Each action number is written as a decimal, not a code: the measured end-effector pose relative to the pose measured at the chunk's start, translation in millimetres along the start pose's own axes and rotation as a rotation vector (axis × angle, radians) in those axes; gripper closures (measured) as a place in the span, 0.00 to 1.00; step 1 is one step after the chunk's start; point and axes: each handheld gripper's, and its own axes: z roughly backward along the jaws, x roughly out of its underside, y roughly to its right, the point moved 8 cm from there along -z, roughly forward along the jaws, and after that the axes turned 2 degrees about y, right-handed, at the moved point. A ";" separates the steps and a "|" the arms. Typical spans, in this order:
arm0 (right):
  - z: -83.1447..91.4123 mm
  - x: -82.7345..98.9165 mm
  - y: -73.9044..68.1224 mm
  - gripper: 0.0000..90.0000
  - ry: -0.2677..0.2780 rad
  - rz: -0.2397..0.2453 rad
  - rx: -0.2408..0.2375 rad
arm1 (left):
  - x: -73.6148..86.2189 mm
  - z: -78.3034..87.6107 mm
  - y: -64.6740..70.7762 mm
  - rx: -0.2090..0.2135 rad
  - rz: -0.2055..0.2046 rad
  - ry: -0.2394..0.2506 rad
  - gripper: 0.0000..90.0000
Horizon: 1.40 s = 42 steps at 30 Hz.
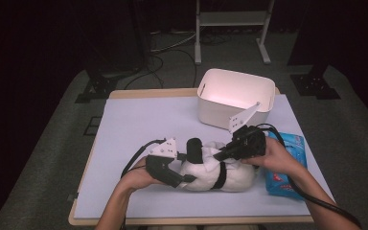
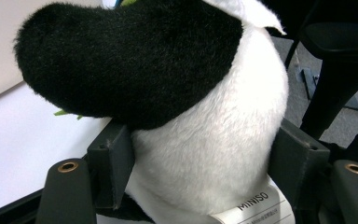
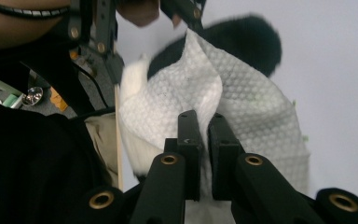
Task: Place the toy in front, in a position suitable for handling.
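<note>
A plush panda (image 1: 220, 172) lies on the table (image 1: 139, 124) in front of a white bin (image 1: 235, 96), beside a blue wipes pack (image 1: 287, 167). The left hand-held gripper (image 1: 184, 178) clamps the plush's white body, apparently to steady it. The right hand-held gripper (image 3: 204, 135) pinches a white wipe (image 3: 242, 107) tight against the plush, probably to clean it.

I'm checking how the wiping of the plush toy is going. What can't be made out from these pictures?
- The plush toy: its face, in the high view, covered by both grippers.
- The white wipe: where it touches the fur, in the right gripper view; the right gripper hides its pinched end.
- The white bin: its bottom, washed out by glare.
- The blue packet: its print, too small; the right hand overlaps it.
</note>
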 end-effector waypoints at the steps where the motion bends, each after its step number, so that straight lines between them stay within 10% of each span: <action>1: 0.5 4.2 0.2 0.94 -0.007 -0.009 0.001 | 0.3 0.0 -0.2 0.001 0.004 0.002 0.33; 34: 14.4 49.1 8.7 0.95 0.000 -0.083 0.031 | 16.2 -18.3 -6.2 0.048 0.068 0.065 0.12; 42: 13.7 49.6 10.9 0.94 0.026 -0.100 0.022 | 7.4 -16.3 -9.1 0.002 0.051 0.105 0.33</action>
